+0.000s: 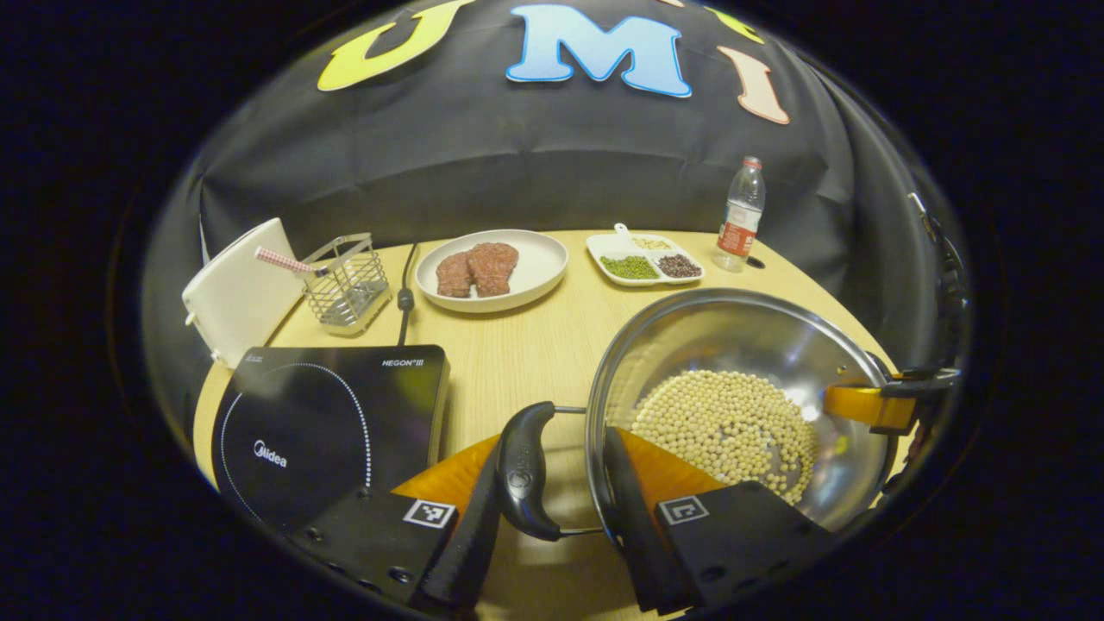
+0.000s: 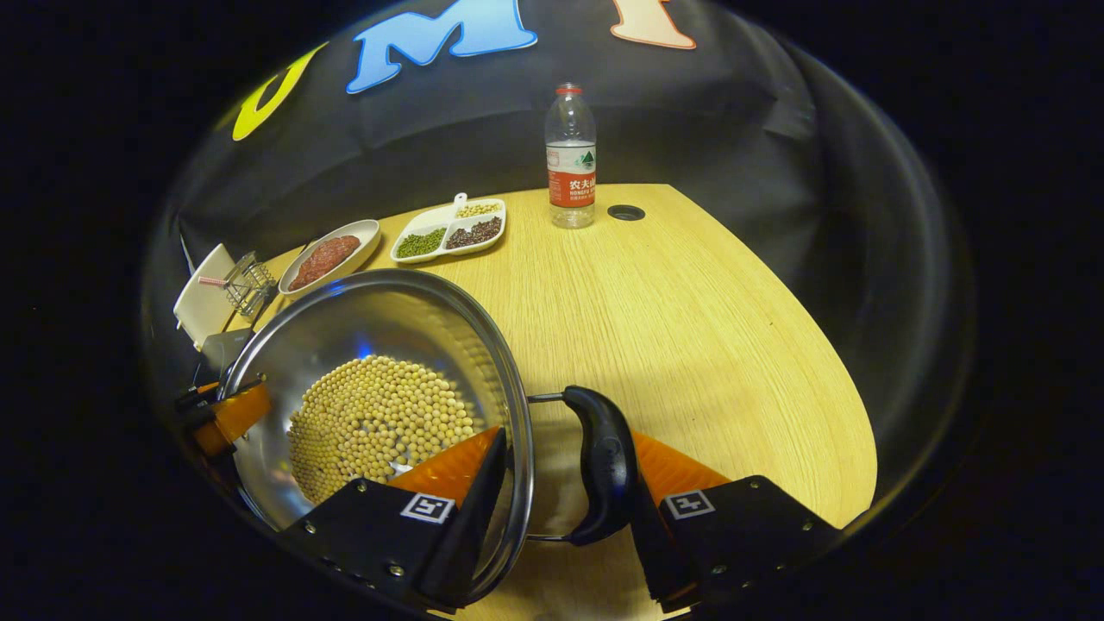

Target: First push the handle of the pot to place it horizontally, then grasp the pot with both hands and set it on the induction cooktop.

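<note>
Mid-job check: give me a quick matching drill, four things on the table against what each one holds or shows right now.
Things:
1. pot
2. round white plate
3. divided dish
4. induction cooktop

States:
A. two pieces of red meat
B. bare glass top, nothing on it
C. pale round beans in the bottom
D. green, dark and pale grains in separate compartments

Pairs: 1-C, 2-A, 3-D, 4-B

Each pair of tongs straddles the pot rim with a side handle between its fingers.

Toaster (image 1: 237,293) (perhaps) half cut off
</note>
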`<act>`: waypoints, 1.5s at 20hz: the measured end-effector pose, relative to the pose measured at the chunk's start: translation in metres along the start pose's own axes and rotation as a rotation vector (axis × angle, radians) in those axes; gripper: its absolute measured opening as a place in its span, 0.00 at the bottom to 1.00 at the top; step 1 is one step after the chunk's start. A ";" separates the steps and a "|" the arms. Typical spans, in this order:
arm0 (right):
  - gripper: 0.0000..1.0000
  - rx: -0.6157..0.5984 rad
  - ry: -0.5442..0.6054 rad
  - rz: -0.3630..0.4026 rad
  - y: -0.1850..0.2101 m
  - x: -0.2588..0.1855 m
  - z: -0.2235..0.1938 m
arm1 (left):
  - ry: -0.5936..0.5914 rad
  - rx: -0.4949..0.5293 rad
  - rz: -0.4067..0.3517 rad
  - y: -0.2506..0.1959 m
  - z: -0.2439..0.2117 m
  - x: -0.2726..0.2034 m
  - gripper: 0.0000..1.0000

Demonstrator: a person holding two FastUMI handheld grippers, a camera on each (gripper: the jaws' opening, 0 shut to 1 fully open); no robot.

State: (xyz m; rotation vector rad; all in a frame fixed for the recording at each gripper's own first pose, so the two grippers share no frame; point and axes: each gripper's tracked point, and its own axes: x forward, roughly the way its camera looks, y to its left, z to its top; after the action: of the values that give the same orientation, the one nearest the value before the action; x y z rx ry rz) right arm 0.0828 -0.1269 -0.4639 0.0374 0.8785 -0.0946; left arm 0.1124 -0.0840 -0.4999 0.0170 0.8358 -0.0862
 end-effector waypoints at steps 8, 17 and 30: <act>0.70 0.006 0.001 -0.007 -0.001 -0.013 0.003 | -0.018 -0.003 -0.004 0.000 0.011 -0.012 0.66; 0.70 -0.012 -0.030 -0.002 0.016 -0.048 0.023 | -0.062 -0.013 -0.006 0.016 0.039 -0.050 0.66; 0.70 -0.032 -0.068 0.029 0.074 -0.118 0.049 | -0.133 -0.025 0.028 0.075 0.071 -0.130 0.66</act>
State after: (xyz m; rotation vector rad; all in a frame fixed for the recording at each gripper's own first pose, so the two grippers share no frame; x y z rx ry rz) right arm 0.0527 -0.0492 -0.3419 0.0168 0.8113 -0.0543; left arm 0.0841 -0.0033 -0.3573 -0.0004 0.7035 -0.0498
